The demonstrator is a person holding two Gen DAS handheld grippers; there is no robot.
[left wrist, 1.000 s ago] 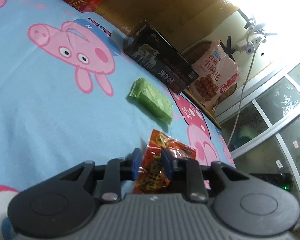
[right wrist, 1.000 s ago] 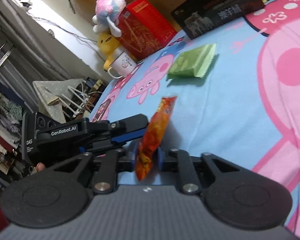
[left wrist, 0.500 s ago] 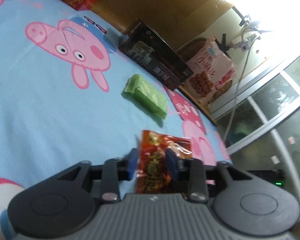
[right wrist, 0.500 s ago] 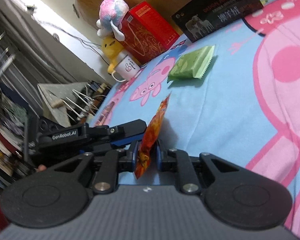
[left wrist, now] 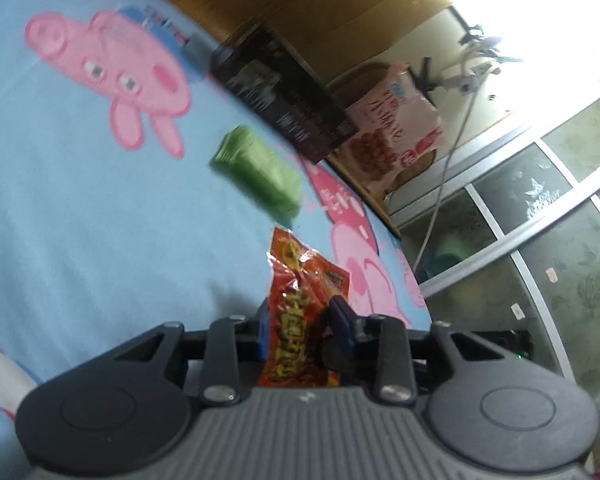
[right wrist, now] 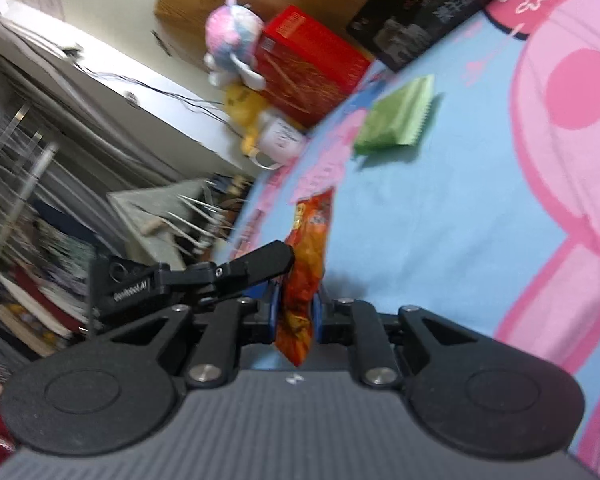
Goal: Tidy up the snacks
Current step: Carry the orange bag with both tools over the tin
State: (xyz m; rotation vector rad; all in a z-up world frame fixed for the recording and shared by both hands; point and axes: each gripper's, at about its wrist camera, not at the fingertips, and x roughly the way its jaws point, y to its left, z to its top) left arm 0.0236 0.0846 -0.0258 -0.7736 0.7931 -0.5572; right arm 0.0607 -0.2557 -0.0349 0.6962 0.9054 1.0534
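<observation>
The red snack packet is held up above the blue cartoon-pig sheet, pinched between both tools at once. The right gripper has its jaws closed on the packet's lower end, so the packet stands edge-on and nearly upright in the right wrist view. The left gripper has its jaws against the same packet from the side; in the left wrist view its printed face is turned to the camera, and in the right wrist view the left gripper's black finger reaches in from the left and touches the packet above the right jaws.

Beyond the red packet, a green snack packet lies flat on the sheet, well apart from it. Past that stands a black box at the sheet's far edge. In the left wrist view a pink snack bag leans just beside the black box, in front of a wicker basket. In the right wrist view a red box sits along the same edge, with a pink-and-blue plush toy, a yellow plush toy and a white mug close beside it. Both views are blurred.
</observation>
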